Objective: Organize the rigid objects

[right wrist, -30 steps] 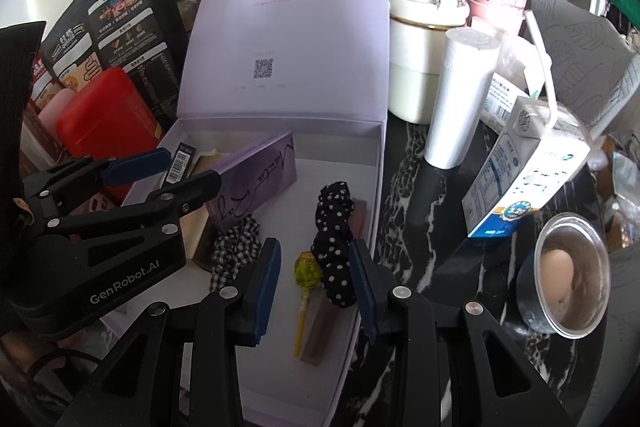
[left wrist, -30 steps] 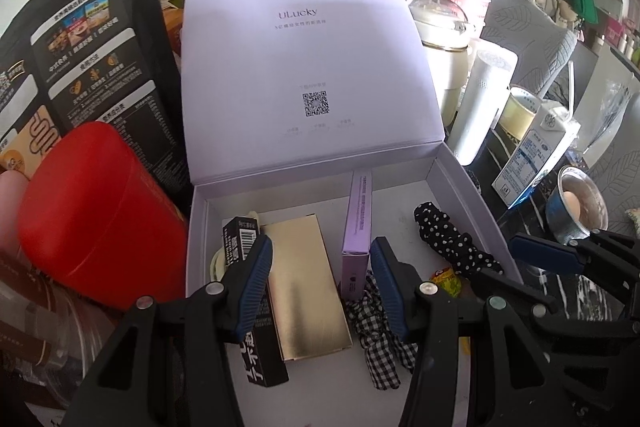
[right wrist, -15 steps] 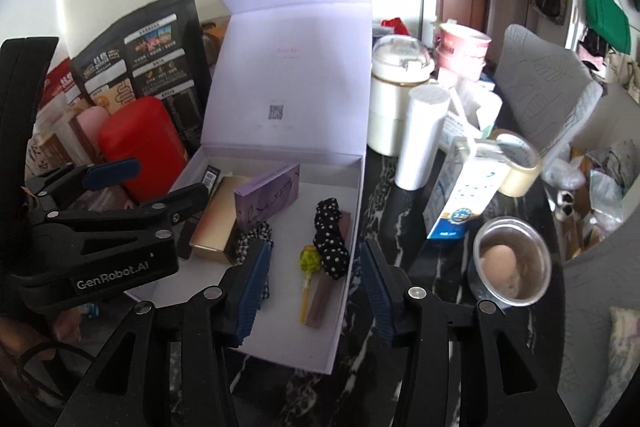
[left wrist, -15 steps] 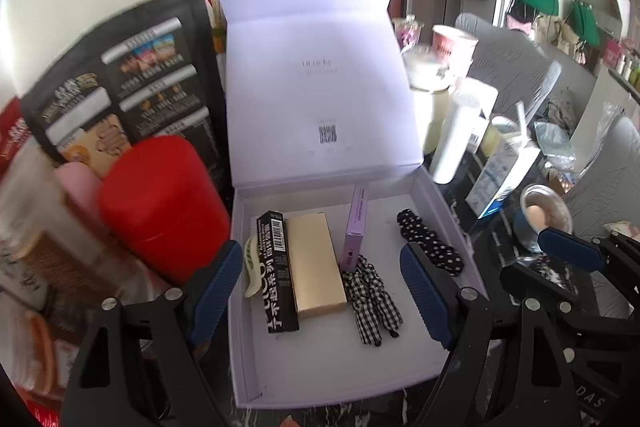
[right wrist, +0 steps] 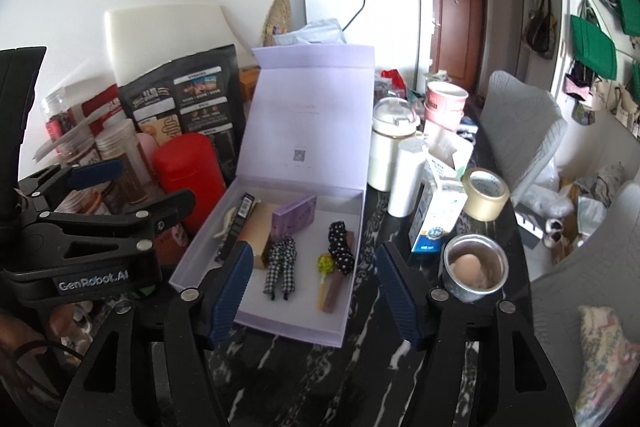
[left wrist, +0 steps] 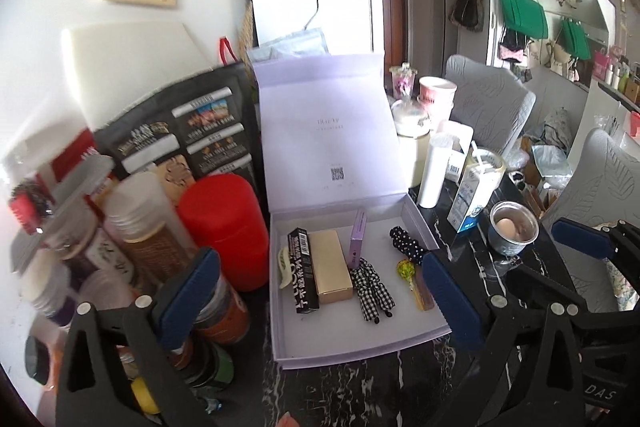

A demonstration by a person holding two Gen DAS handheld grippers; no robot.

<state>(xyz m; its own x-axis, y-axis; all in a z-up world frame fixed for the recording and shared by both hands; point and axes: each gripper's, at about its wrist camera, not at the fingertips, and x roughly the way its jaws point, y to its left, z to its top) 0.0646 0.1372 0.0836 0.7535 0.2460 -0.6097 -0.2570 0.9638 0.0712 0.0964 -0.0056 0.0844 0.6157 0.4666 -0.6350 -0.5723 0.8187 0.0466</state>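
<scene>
The left tongs [left wrist: 320, 303] and right tongs [right wrist: 316, 295] are both hanging spread wide and gripping nothing above the dark worktop [right wrist: 360, 379]. The open lilac box [left wrist: 360, 343] is sitting there with its lid standing upright. Inside it, a black carton [left wrist: 303, 269], a gold box [left wrist: 330, 267] and a purple box [left wrist: 357, 237] are lying side by side, with hair ties and a lollipop [left wrist: 406, 270] to their right.
</scene>
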